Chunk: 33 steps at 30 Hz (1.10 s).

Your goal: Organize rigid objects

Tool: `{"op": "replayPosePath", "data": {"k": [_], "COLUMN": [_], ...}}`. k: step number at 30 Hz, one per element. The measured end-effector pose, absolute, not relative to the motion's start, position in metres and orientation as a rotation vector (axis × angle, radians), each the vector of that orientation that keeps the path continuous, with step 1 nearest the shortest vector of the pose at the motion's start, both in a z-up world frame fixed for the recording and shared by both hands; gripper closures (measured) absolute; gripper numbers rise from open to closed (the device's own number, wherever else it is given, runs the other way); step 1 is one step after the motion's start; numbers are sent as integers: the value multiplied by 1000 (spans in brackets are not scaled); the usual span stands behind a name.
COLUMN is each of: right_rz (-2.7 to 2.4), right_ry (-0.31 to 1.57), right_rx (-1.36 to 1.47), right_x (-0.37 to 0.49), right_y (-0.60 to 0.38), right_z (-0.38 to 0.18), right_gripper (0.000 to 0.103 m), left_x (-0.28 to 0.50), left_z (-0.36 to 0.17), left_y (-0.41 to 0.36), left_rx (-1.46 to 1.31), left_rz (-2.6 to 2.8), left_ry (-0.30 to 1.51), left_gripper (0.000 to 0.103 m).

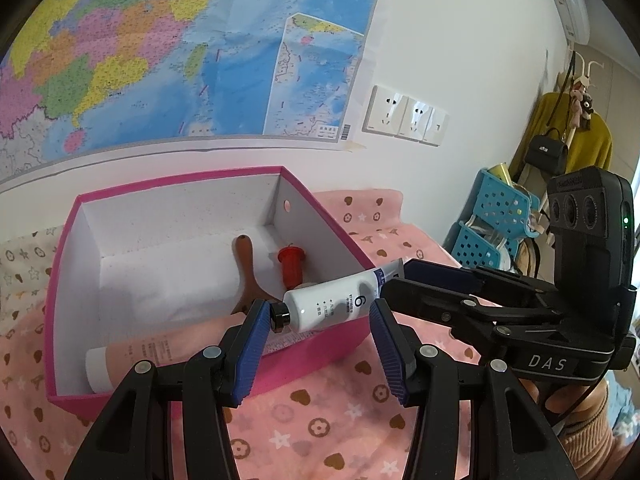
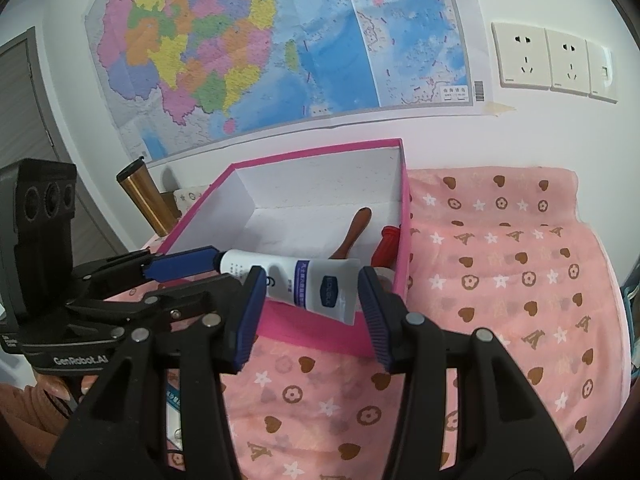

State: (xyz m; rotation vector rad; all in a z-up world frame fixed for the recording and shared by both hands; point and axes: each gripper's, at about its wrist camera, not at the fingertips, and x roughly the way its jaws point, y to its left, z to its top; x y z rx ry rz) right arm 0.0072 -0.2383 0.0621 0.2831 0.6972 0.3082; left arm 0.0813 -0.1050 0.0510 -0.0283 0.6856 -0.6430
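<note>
**A:** The white tube [image 1: 332, 304] hangs over the near right corner of the pink box [image 1: 180, 180], in the centre of the left wrist view. It is not inside yet. Its tail crosses above the right wall and its black cap points in over the interior.

**B:** The risk is right there. If it's let go from this spot, I reckon the tail catches the rim and the tube tips out onto the pink cloth [image 1: 320, 420].

**A:** Or it drops on the peach tube [image 1: 160, 348] lying along the near wall and rolls against the wooden handle [image 1: 244, 260] and the red piece [image 1: 291, 268].

**B:** What about the grip? The right gripper [image 2: 311, 280] has its jaws partly spread, and the flat tail looks pinched across its width between them.

**A:** The left gripper [image 1: 318, 312] is spread about the same. The cap touches its left pad and the other pad sits just beside the body. I can't tell whether it is really clamped.

**B:** With two tools on one tube, an uneven pull could twist it loose.

**A:** As for pose, both grippers come in low from the bottom of their frames, angled downward toward the box corner. They converge from either side, and a hand is visible behind each.
</note>
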Motion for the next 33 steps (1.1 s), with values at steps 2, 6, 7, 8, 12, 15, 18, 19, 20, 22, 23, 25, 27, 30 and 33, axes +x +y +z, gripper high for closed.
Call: {"op": "replayPosePath", "data": {"k": [2,6,7,8,12,15,18,19,20,22,23,25,27,30,33], "right_rz": [307,305,304,305,303,300,299,299,299,298,297,296,294,292,290], "right_ry": [698,699,700,699,702,708,713,714,714,716,716,717,718,720,725], "right_rx": [284,284,283,285,279,274,272,270,269,270,269,270,270,269,268], "right_x": [8,11,12,11,15,19,23,23,24,24,25,26,27,27,30], "right_y": [-238,-239,-239,-239,-240,-239,-238,-238,-238,-238,-238,-238,-238,-238,-238], "right_z": [62,61,61,61,61,59,58,57,57,56,56,56,55,55,53], "right_gripper": [52,52,52,52,52,52,52,52,52,52,52,52,52,52,52], "left_x": [82,83,84,85,89,92,95,95,96,97,98,99,99,101,105], "left_z": [51,51,51,50,49,48,47,47,46,46,46,45,45,43,41], "left_y": [-105,-106,-106,-106,-107,-106,-106,-106,-106,-106,-107,-107,-107,-107,-106], "left_rx": [-30,-29,-29,-31,-34,-37,-41,-42,-42,-43,-42,-43,-42,-44,-52], "left_rz": [-642,-637,-635,-633,-625,-617,-613,-612,-610,-610,-611,-612,-611,-608,-607], "left_ry": [687,684,685,687,692,695,699,700,701,704,704,707,708,713,721], "left_gripper": [52,51,52,52,52,52,52,52,52,52,52,52,51,52,52]}}
